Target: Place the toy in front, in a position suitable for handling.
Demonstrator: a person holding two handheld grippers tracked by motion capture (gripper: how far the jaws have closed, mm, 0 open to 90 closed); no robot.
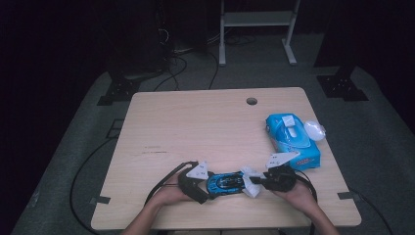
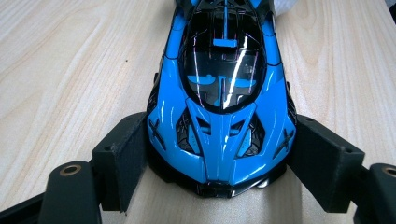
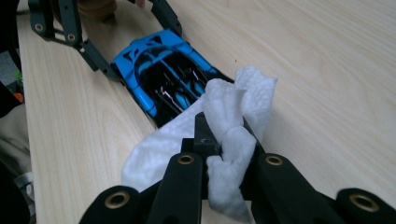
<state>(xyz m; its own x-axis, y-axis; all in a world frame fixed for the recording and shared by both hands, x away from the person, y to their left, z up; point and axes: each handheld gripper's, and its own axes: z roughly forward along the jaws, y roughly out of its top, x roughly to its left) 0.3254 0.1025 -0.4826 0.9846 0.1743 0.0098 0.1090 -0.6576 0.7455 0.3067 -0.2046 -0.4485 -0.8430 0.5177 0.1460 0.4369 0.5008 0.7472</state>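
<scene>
The left gripper (image 2: 219,154) clamps the nose of the blue toy car (image 1: 225,183) while the right gripper (image 3: 219,140), closed on a white wipe (image 3: 233,116), seems to clean its rear; next it probably must rub along the body.

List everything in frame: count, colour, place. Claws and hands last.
toy car: 1, blue and black, near edge of table, between the two claws
wipe: 1, white, crumpled, lying against the car's far end from the left claw
wipes pack: 1, blue, right side of table, flap open
loose wipe: 1, white, at the pack's right edge
table: 1, light wood, round hole near the far edge
frame legs: 1 set, white, on the floor behind the table
cables: several, black, on the floor
left claw: 1, black, jaws against both sides of the car's nose
right claw: 1, black, shut on the wipe
hands: 2, at the table's near edge, one on each claw
</scene>
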